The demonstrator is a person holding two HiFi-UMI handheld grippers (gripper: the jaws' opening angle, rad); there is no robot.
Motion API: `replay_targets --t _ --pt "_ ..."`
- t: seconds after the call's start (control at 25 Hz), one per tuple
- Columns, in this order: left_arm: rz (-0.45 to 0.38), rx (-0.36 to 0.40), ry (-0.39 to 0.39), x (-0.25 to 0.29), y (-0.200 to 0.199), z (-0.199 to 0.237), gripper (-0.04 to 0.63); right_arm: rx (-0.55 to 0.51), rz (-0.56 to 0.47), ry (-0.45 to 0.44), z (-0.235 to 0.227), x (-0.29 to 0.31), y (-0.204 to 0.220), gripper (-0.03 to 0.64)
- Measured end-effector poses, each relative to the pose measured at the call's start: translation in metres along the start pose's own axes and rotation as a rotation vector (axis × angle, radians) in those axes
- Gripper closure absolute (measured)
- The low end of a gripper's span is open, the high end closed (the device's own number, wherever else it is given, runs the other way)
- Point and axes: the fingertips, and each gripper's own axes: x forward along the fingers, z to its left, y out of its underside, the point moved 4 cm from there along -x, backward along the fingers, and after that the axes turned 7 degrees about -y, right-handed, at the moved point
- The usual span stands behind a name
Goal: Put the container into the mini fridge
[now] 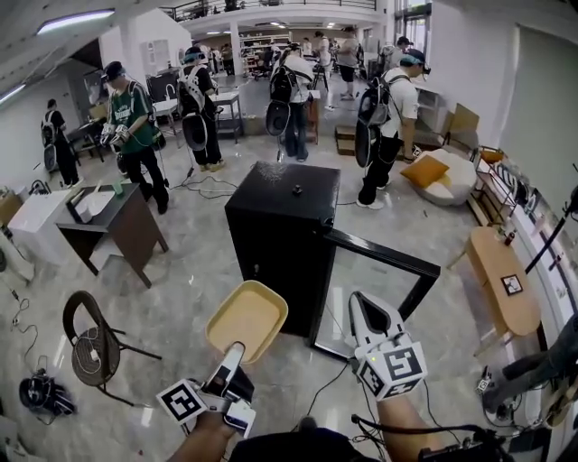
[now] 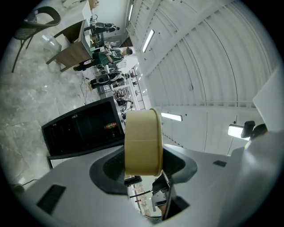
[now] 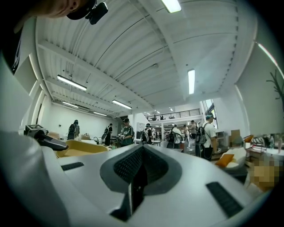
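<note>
White left tool [image 1: 237, 350], right tool [image 1: 363, 302]; black-and-white marker cubes [image 1: 183, 401]

Tan shallow container [image 1: 247, 318] held aloft; black mini fridge [image 1: 275, 239] ahead, seemingly open.

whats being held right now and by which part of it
The left tongs grip the yellow container by its near rim; the right tongs are shut and empty.

I'm in some big open lab hall: people [image 1: 134, 126] in backpacks all over, cables [image 1: 208, 185] across the shiny floor [image 1: 190, 280], a balcony [image 1: 271, 9] up top, strip lights [image 3: 191, 81], plus random desks [image 1: 122, 212] and a chair [image 1: 95, 343].
</note>
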Motion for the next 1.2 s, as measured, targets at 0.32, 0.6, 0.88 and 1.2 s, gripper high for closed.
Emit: replay_targets --t 0.32,0.6,0.88,1.2 --pt "-0.015 -0.007 -0.015 0.032 -0.003 0.009 0.364 -0.009 0.014 -0.041 -0.022 0.023 0.007 0.601" --pt "0.013 -0.035 -0.023 0.079 -0.020 0.041 0.364 -0.027 0.049 -0.028 -0.042 0.059 0.018 0.601" --pt "0.085 -0.070 -0.032 0.139 -0.052 0.086 0.364 -0.053 0.067 0.011 -0.063 0.115 0.023 0.601" --pt "0.146 -0.111 -0.035 0.218 -0.081 0.144 0.364 -0.040 0.110 0.056 -0.092 0.168 0.037 0.601"
